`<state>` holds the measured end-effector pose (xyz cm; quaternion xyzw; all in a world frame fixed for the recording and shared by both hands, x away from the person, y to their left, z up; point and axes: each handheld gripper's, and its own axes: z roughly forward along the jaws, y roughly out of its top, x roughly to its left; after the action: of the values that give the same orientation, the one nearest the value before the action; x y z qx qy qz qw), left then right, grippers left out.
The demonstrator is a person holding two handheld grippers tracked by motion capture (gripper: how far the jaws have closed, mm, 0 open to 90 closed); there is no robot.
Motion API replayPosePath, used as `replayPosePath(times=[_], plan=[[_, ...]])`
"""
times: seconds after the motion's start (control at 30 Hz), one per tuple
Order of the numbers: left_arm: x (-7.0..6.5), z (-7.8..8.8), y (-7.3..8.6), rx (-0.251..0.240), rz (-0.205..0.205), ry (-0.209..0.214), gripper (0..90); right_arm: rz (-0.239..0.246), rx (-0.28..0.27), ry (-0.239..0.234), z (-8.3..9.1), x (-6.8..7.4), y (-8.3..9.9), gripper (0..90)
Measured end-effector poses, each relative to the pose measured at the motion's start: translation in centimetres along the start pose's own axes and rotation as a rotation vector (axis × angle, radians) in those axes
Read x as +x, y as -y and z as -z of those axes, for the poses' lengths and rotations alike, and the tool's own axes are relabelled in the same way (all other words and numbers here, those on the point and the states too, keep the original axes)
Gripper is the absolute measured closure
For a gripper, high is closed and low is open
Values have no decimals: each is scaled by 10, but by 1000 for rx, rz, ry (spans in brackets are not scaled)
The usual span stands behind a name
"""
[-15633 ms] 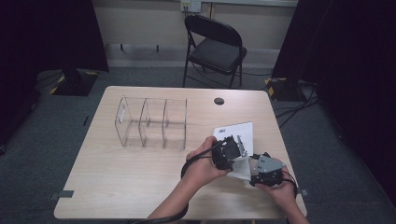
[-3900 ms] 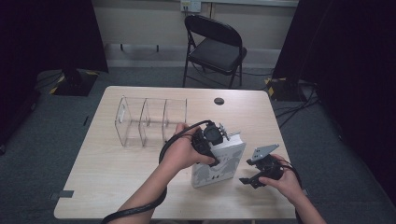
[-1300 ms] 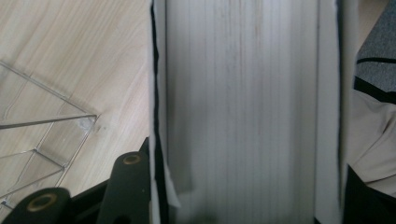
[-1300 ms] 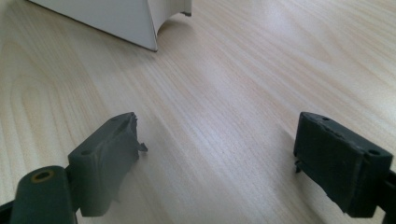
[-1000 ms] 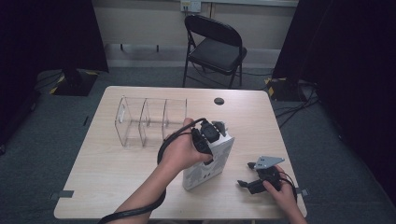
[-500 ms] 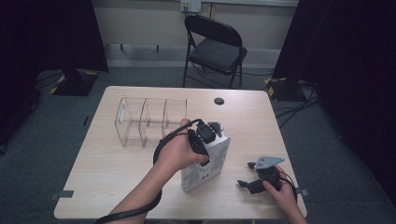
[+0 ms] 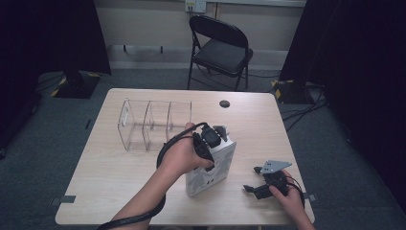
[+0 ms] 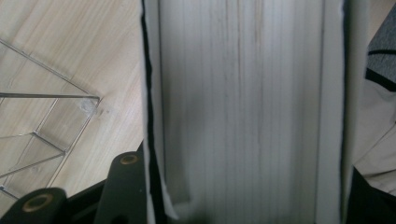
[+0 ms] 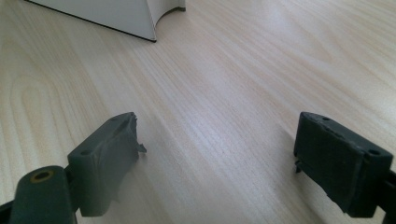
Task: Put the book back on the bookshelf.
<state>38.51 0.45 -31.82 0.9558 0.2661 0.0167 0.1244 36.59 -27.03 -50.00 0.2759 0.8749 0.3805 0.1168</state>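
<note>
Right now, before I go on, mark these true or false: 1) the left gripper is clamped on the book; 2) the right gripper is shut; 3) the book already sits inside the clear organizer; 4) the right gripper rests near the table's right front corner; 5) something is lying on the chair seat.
1) True. The left gripper grips the top of the white book, which stands upright on the table.
2) False. The right gripper has its jaws spread wide over bare wood, holding nothing.
3) False. The book stands on the table in front of the clear organizer, outside its compartments.
4) True.
5) False. The folding chair has a bare seat.
</note>
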Motion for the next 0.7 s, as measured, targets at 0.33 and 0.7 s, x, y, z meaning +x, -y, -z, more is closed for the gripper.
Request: replayPosePath(times=[0.33, 0.7], plan=[[-3, 1, -3, 21, 49, -7, 530, 0, -1, -1, 0, 0, 0, 130], [2, 14, -1, 54, 87, -31, 531, 1, 0, 1, 0, 0, 0, 130]])
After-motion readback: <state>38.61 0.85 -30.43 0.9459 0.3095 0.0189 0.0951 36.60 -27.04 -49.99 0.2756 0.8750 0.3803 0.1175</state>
